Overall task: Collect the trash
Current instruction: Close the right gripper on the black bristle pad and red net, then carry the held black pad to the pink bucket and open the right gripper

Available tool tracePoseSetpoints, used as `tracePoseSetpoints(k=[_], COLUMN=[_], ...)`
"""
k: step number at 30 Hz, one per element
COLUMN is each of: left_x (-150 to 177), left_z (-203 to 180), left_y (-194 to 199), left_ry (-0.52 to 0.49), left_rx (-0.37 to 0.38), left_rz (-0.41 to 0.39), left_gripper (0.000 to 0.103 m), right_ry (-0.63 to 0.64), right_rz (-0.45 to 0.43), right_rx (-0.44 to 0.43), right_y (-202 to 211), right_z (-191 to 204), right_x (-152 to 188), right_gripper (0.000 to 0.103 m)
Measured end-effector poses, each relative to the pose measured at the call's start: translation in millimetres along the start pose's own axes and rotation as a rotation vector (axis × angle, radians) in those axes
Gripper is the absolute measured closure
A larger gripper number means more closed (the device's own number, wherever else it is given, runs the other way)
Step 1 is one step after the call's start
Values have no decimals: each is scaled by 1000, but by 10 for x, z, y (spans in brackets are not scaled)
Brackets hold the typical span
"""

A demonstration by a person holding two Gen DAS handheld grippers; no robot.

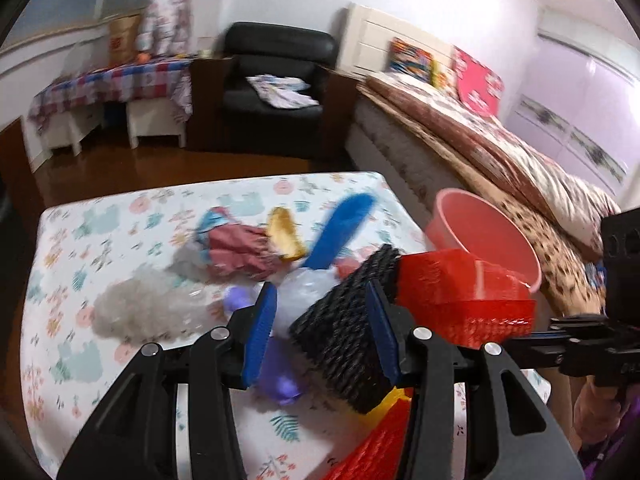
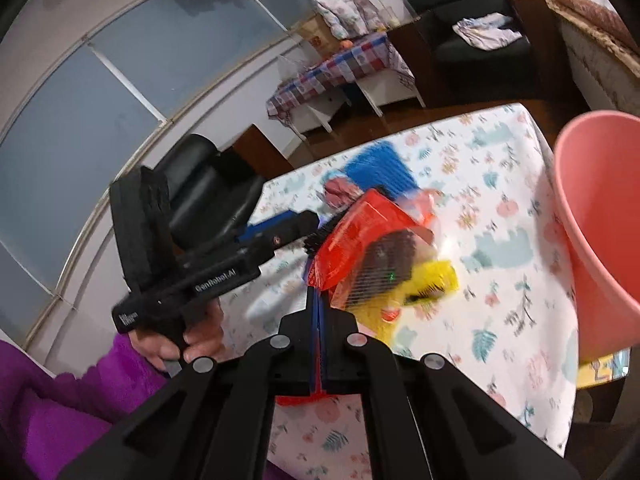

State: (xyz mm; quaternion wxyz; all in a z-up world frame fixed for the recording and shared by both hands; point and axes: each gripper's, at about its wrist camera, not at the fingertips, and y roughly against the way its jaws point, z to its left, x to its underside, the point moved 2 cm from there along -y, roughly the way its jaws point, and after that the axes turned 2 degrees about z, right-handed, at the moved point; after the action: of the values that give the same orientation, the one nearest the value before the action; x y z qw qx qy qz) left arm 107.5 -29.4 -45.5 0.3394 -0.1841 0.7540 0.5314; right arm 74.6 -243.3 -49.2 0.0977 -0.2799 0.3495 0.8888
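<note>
My left gripper (image 1: 322,286) is shut on a black coarse block (image 1: 344,320) and holds it above the floral table (image 1: 80,240). The block lies against the right pad, and crumpled clear plastic (image 1: 304,292) shows beside the left pad. My right gripper (image 2: 318,292) is shut on a red mesh bag (image 2: 360,236) with something dark and something yellow (image 2: 432,280) inside. The mesh (image 1: 460,292) hangs right of the block and under it. On the table lie a blue brush (image 1: 344,228), a pink-red wrapper (image 1: 236,248) and a grey fluffy wad (image 1: 132,308).
A pink basin (image 2: 600,220) stands at the table's right edge, beside a bed (image 1: 500,152). A hand in a purple sleeve (image 2: 60,400) holds the left gripper (image 2: 308,226). Beyond the table are a black armchair (image 1: 276,76) and a checked-cloth desk (image 1: 120,80).
</note>
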Motion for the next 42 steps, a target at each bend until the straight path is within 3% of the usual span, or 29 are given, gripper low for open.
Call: tracePoseSetpoints(k=[4, 8, 12, 15, 24, 29, 35, 42], left_x=[17, 99, 148, 152, 110, 41, -146, -455], left_z=[-139, -251, -294, -284, -204, -240, -452, -701], left_y=[-194, -269, -296, -245, -12, 157, 369, 398], left_ry=[-89, -114, -127, -110, -75, -41, -27, -7], left_rx=[17, 25, 2, -9, -77, -35, 28, 26], left_rz=[54, 79, 75, 58, 1, -29, -103, -175], left_gripper=[56, 57, 88, 93, 94, 94, 94, 94], right_ry=[-39, -59, -62, -66, -65, -62, -80, -154], right_rz=[-3, -10, -17, -31, -109, -167, -263, -357], right_rx=[14, 25, 32, 32, 49, 84, 197, 346], right_y=[53, 101, 139, 183, 477, 690, 973, 1263], right_z=[-141, -225, -260, -267, -240, -262, -388, -724], right_x=[38, 60, 68, 66, 27, -13, -108, -202], right_gripper=[103, 103, 103, 103, 103, 103, 103, 103])
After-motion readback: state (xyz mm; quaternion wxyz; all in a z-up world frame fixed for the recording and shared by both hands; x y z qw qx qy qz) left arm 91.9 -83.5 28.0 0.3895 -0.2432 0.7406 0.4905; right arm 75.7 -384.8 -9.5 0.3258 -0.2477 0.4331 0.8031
